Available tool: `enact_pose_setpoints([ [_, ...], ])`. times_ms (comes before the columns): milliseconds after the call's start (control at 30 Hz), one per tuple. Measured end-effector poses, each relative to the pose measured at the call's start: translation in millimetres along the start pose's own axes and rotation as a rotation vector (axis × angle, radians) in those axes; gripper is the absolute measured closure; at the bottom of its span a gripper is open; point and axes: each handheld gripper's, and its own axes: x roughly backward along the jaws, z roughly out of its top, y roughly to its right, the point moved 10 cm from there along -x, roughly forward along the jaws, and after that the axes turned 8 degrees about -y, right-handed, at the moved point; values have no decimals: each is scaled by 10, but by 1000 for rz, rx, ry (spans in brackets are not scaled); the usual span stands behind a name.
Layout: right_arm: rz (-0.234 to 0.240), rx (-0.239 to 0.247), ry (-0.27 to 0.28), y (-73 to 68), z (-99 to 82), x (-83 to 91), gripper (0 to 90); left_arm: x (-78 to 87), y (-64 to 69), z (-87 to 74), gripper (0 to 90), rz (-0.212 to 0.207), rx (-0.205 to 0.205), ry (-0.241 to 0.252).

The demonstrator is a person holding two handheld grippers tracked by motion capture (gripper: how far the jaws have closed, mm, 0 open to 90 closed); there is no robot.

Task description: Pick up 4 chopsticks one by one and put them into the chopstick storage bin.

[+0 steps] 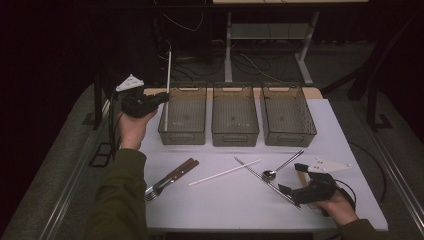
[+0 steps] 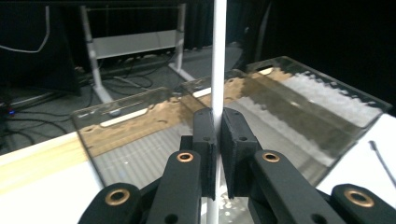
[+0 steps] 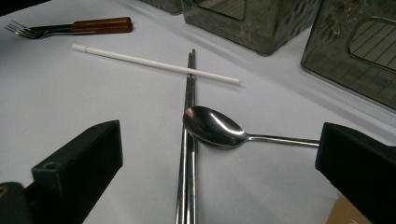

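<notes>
Nearest the person, the right gripper (image 1: 295, 190) rests low on the counter (image 1: 225, 205), jaws spread wide with nothing between them, facing the spoon (image 3: 212, 127) whose bowl lies across the metal chopsticks (image 3: 188, 154). Beyond, a second white straw (image 1: 223, 172) lies flat. Farther off, the left gripper (image 1: 162, 97) pinches a white straw (image 2: 217, 70) upright over the leftmost clear bin (image 1: 184, 116).
</notes>
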Motion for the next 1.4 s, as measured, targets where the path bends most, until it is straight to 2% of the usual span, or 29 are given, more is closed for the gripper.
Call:
enact_pose_setpoints([
  [133, 1, 4, 2, -1, 2, 1, 9, -84, -109, -30, 846, 29, 30, -20],
  [233, 2, 0, 2, -1, 2, 2, 9, -191, -186, -116, 846, 54, 36, -70],
  [333, 1, 1, 1, 1, 1, 1, 9, -241, -204, -166, 846, 65, 36, -96],
  [467, 1, 1, 4, 2, 4, 4, 9, -326, -220, -279, 846, 92, 21, -160],
  [833, 3, -2, 2, -5, 1, 6, 8, -477, -217, -517, 846, 93, 28, -234],
  [1067, 3, -1, 3, -5, 2, 7, 8, -578, -188, -614, 846, 101, 3, -280],
  [1400, 4, -2, 6, -9, 4, 14, 8, -768, -154, -661, 842, 96, 4, -294],
])
